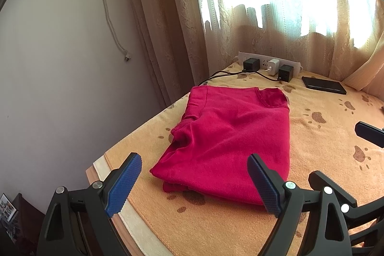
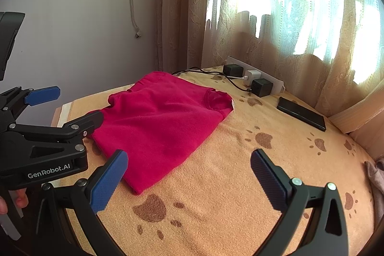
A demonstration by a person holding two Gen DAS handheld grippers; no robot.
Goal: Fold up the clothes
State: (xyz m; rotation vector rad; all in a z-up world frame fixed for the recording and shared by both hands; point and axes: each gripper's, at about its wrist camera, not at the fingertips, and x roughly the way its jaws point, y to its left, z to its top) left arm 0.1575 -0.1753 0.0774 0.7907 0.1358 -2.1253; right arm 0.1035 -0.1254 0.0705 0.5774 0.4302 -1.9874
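We see the red shirt [image 1: 230, 136] folded flat on the orange towel [image 1: 324, 148], its left fold close to the towel's left edge. Right of the shirt, bare towel runs to the phone [image 2: 301, 113] (the power strip [image 1: 268, 61] sits behind the shirt). Left gripper [image 1: 194, 181] and right gripper [image 2: 189, 180] gape wide, empty, short of the shirt.

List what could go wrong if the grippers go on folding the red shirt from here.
1. The red shirt lies close to the table's left edge; a pull that way might drag it off.
2. The charger cables run just behind the shirt; a far reach by the open left gripper could snag them.
3. The black phone lies on the towel near the open right gripper; tugging the towel may shift it.
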